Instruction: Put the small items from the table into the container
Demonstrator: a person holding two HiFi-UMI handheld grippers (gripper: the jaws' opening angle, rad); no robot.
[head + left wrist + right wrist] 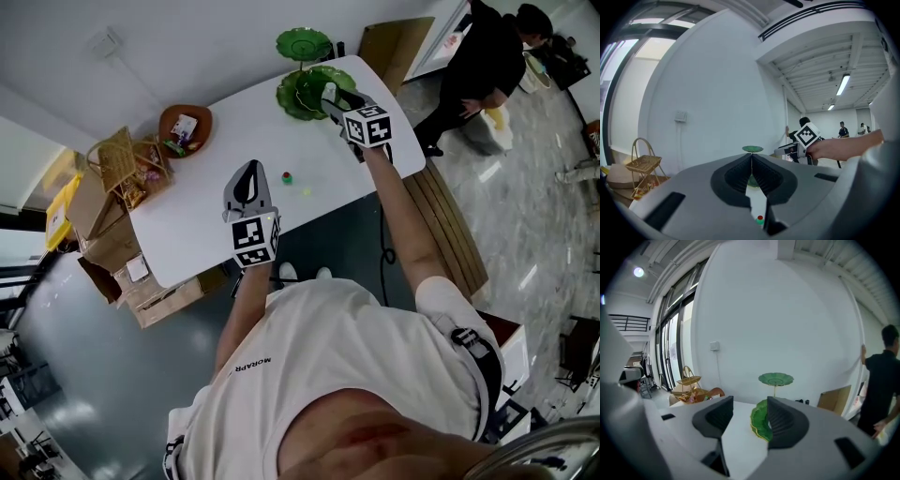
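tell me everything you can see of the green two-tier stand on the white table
The green two-tier stand has a wide scalloped lower dish and a smaller upper dish on a thin stem, glossy like glazed ceramic or plastic. It stands upright at the far end of the white table. The right gripper hovers by its lower dish, jaws open.

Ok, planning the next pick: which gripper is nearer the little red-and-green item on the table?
Left. The left gripper hangs just beside the red-and-green item; the right gripper is farther off, up by the green dish.
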